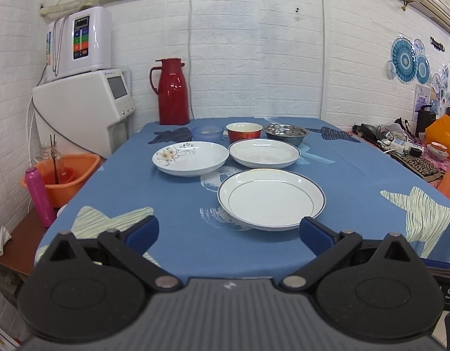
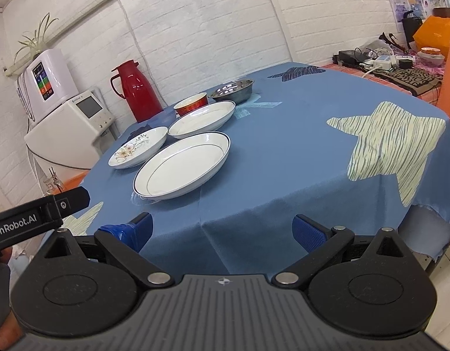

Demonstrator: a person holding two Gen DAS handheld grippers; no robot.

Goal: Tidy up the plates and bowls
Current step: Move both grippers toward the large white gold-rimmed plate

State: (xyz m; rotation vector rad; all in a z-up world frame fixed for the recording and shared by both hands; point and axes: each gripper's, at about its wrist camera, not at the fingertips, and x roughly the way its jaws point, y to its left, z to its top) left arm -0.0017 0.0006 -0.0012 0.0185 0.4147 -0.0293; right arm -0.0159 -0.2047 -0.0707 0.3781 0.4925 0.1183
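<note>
Blue bowl (image 1: 207, 133) half-hidden behind floral plate (image 1: 190, 158); grippers empty.

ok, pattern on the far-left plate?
White plate with a floral print and dark curling vines on one side. Clearest in the left wrist view.

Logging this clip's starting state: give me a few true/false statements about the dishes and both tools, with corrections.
1. Three plates lie on the blue tablecloth. True: the blue-rimmed plate, the floral plate and the second white plate.
2. The plates are already stacked. False: each lies apart on the cloth.
3. The left tool holds the blue-rimmed plate. False: it is open and empty, short of that plate.
4. The red bowl sits between a blue bowl and a steel bowl. True.
5. The right tool is open and empty. True.
6. The red thermos lies tipped over. False: it stands upright.
</note>
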